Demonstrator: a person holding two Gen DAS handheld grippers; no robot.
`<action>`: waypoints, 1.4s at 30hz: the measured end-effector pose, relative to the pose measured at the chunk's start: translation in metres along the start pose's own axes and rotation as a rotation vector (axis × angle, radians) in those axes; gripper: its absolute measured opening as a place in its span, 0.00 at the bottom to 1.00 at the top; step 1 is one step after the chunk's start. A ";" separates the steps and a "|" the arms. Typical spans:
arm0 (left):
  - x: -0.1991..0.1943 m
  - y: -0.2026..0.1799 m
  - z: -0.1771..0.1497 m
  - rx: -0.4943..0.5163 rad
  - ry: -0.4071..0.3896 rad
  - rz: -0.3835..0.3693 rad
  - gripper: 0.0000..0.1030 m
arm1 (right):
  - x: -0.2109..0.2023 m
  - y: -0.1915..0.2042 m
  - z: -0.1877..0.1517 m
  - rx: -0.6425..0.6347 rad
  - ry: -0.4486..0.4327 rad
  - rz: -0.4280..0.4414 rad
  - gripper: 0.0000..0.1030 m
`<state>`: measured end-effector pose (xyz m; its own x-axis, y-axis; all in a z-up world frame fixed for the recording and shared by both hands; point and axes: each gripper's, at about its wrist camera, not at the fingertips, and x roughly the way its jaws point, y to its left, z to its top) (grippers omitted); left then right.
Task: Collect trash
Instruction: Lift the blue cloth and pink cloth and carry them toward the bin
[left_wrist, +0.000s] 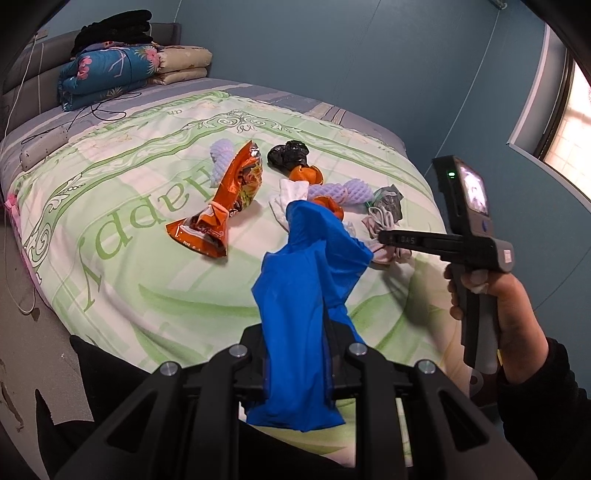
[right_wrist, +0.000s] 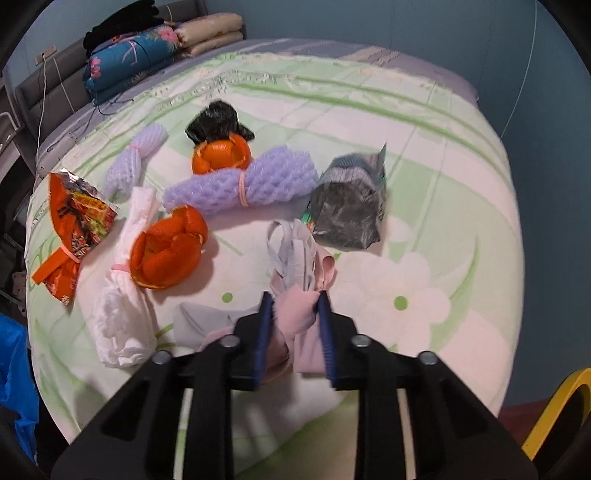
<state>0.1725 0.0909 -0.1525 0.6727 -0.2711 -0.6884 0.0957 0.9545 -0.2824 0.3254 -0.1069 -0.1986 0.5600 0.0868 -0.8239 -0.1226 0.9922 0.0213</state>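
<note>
My left gripper (left_wrist: 295, 354) is shut on a blue plastic bag (left_wrist: 306, 280), held up over the near edge of the bed (left_wrist: 122, 258). My right gripper (right_wrist: 295, 306) is shut on a pink and grey face mask (right_wrist: 299, 258) lying on the bed; it shows from the side in the left wrist view (left_wrist: 384, 240). Trash lies across the bed: an orange snack wrapper (right_wrist: 70, 225), white tissue (right_wrist: 125, 295), two orange peels (right_wrist: 166, 247) (right_wrist: 221, 155), two purple foam nets (right_wrist: 243, 181) (right_wrist: 136, 162), a crumpled black bag (right_wrist: 218, 118) and a grey packet (right_wrist: 351, 199).
Folded quilts and pillows (left_wrist: 114, 70) are stacked at the headboard, with a power strip (left_wrist: 40, 147) and cables beside them. A blue wall (left_wrist: 369, 55) and a window (left_wrist: 569, 122) lie beyond the bed. A yellow object (right_wrist: 554, 417) is at the lower right.
</note>
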 end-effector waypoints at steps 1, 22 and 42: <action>-0.001 0.000 0.000 -0.001 -0.001 -0.001 0.17 | -0.007 -0.002 0.000 0.007 -0.016 0.007 0.20; -0.050 -0.075 0.018 0.121 -0.105 -0.084 0.17 | -0.203 -0.063 -0.032 0.010 -0.307 0.122 0.20; -0.079 -0.199 0.028 0.340 -0.170 -0.246 0.17 | -0.316 -0.167 -0.085 0.180 -0.525 -0.097 0.20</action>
<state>0.1209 -0.0742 -0.0227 0.7081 -0.4977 -0.5009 0.4843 0.8585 -0.1685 0.0996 -0.3079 0.0097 0.9001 -0.0183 -0.4353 0.0658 0.9934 0.0943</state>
